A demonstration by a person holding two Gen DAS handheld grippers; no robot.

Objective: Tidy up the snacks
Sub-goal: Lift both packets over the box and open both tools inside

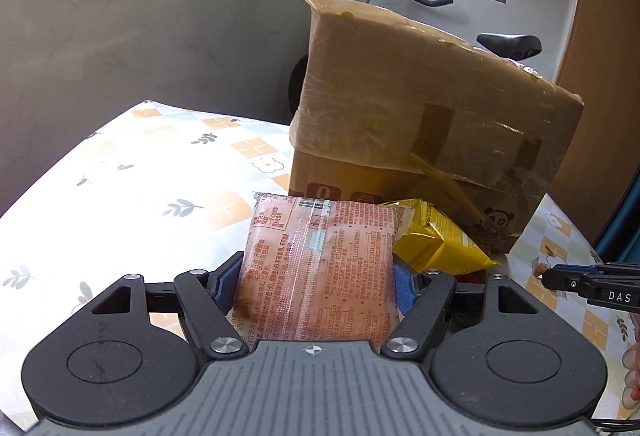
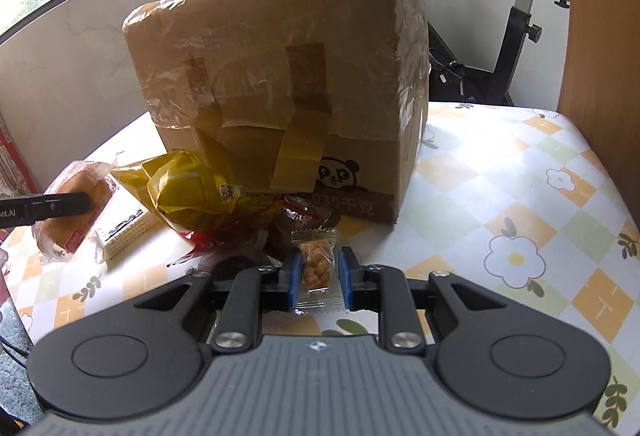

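Observation:
My left gripper (image 1: 316,276) is shut on an orange bread packet (image 1: 320,260), held above the table; the packet also shows in the right wrist view (image 2: 76,208) with a left finger (image 2: 60,206) across it. My right gripper (image 2: 318,276) has its blue pads either side of a small clear packet of fried nuggets (image 2: 316,264) lying on the table, with small gaps showing. A yellow foil bag (image 2: 192,192) (image 1: 436,240) lies against the taped cardboard box (image 2: 288,76) (image 1: 420,108). Red and brown wrappers (image 2: 288,220) lie beside it.
A flowered checked tablecloth (image 2: 520,204) covers the table. A wafer packet (image 2: 124,232) lies left of the yellow bag. An exercise bike (image 2: 520,36) stands behind the table. A wooden panel (image 2: 600,36) rises at the right.

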